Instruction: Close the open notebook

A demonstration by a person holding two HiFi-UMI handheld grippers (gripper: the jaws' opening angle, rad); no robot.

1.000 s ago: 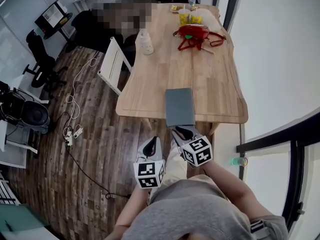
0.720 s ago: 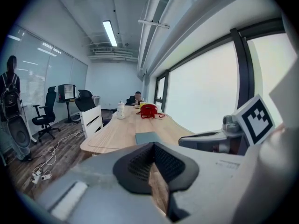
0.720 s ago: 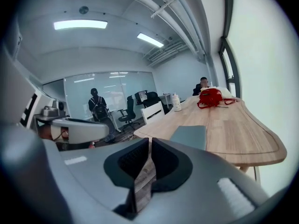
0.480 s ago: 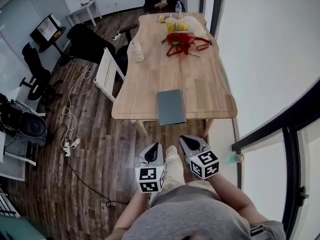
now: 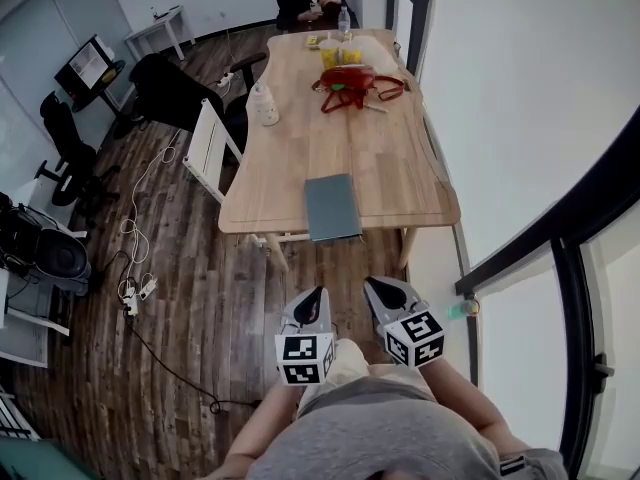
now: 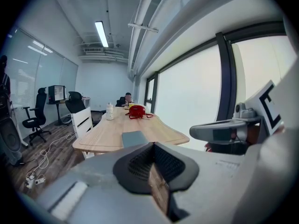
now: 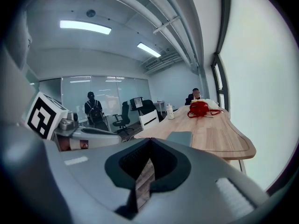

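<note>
At the near edge of the wooden table (image 5: 400,183), in the head view, the notebook (image 5: 332,208) lies flat with its grey cover up and no page showing. It overhangs the near edge slightly. The left gripper (image 5: 317,292) and the right gripper (image 5: 372,284) are held side by side over the floor, close to the person's body and well apart from the notebook. A red bag (image 5: 347,81) and a white bottle (image 5: 263,104) stand further along the table, clear of the work area.

Left gripper view: the jaws are brought together, with only a thin slit between them and nothing in it. The notebook (image 6: 134,138) is visible beyond the jaws, shut, on the near end of the table.

Right gripper view: the jaws are likewise closed on nothing. The notebook (image 7: 180,137) lies ahead and slightly right, untouched, with the cover lying level.

Step in hand, as judged: the closing action appears complete, and both tools are at the withdrawn position. The next move calls for no further contact. Confirm that the cover stays down. If it lifts, approach from the near side with one gripper and press the cover flat.
</note>
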